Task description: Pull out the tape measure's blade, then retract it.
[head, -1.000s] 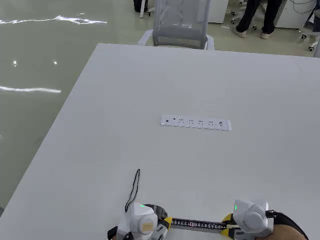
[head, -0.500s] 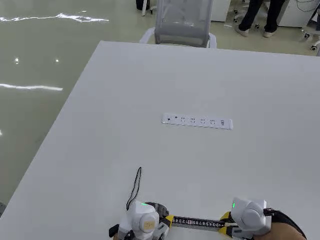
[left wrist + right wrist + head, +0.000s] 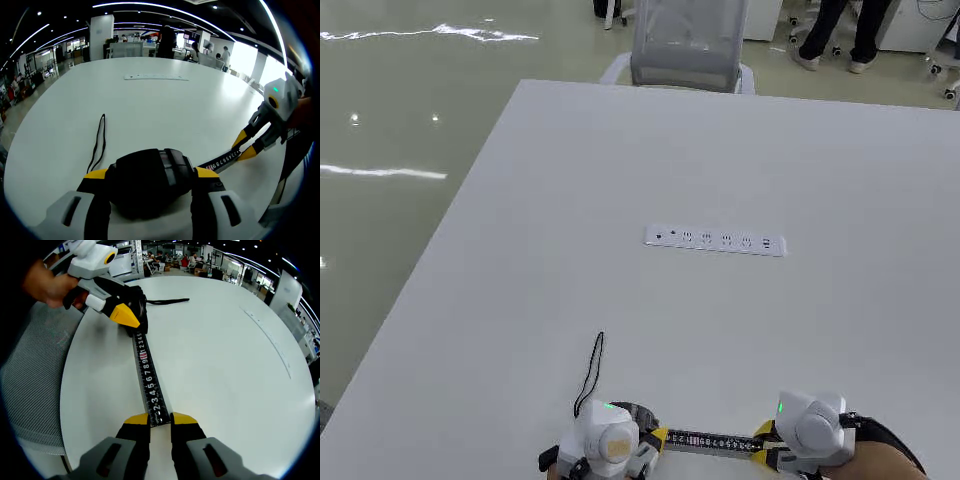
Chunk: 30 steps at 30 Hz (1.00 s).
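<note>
At the near edge of the table, the black tape measure case is held clenched between the jaws of the left gripper. The short drawn-out blade is pinched by the right gripper, seemingly at its hook, which is hidden. A black strap is laid just beyond the case. Farther off a white power strip is seen, and a grey chair stands past the far edge.

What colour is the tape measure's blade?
Black blade with white numerals, some red; clearest in the right gripper view.
</note>
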Tool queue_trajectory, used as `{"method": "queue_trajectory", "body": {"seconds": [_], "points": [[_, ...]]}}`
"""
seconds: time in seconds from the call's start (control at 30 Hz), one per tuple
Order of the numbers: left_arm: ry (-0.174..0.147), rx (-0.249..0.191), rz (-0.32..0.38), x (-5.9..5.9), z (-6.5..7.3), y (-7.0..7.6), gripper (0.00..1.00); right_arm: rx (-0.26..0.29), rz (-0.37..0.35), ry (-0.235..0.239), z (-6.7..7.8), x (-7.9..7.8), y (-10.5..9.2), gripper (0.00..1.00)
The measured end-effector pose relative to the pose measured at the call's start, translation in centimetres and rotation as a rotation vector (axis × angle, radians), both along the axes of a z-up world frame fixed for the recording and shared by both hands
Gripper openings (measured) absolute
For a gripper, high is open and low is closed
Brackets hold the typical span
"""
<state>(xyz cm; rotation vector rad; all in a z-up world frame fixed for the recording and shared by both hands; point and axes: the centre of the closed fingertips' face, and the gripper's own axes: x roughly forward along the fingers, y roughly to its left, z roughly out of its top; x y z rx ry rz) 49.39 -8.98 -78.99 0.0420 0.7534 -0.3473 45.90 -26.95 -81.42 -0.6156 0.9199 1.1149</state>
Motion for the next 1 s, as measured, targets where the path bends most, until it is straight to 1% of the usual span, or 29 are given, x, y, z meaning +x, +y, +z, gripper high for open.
{"method": "queue_trajectory", "body": {"seconds": [1.0], "points": [[-0.005,-0.001,0.0,0.0,0.1,0.0,0.62,0.007,0.013,0.002,0.0,0.3,1.7,0.14]]}}
